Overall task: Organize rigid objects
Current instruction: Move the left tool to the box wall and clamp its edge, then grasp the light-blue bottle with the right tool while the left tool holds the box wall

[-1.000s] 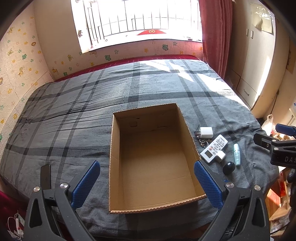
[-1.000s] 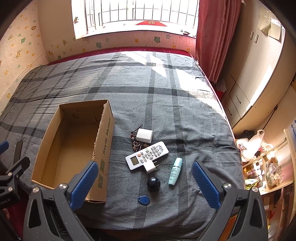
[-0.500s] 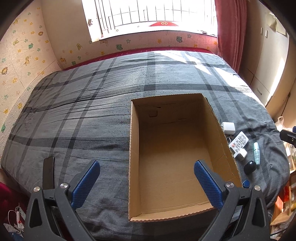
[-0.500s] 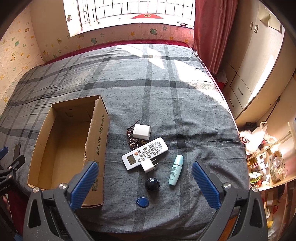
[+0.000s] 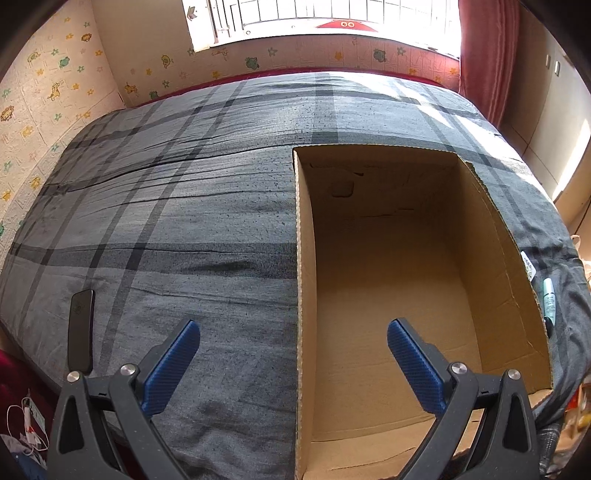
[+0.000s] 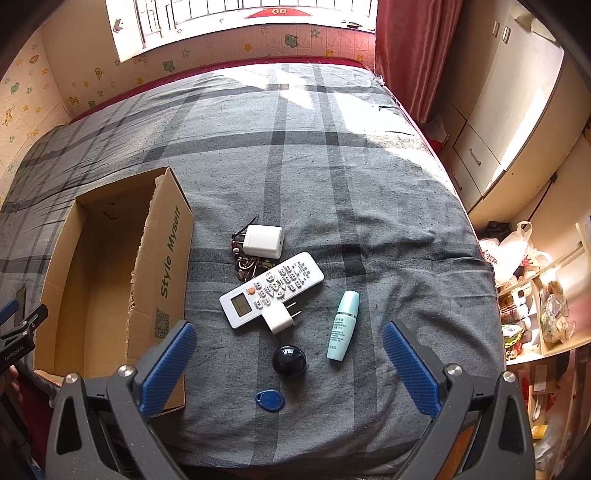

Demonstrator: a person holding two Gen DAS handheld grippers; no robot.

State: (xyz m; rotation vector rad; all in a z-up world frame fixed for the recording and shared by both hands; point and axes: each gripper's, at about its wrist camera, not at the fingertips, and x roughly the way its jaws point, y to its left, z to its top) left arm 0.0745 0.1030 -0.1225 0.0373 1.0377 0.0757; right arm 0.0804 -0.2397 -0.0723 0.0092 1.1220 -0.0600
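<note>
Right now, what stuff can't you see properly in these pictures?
- Keys: right wrist view, mostly hidden under the white charger and the remote.
- Remote and bottle: left wrist view, the cardboard box wall hides the remote almost wholly.
- Bottle label: right wrist view, print too small to read.
- Left gripper: right wrist view, cut off by the picture's edge.
- Phone screen: left wrist view, dark, nothing readable.

Strong daylight enters through the window (image 6: 243, 22) beyond the bed (image 6: 332, 177), which is blown out to near white in both views. Sunlit patches glare on the bed's far side nearest the window; the side away from it lies in softer shade. Both pictures are sharp, with heavy fisheye bending and dark vignetted corners.
</note>
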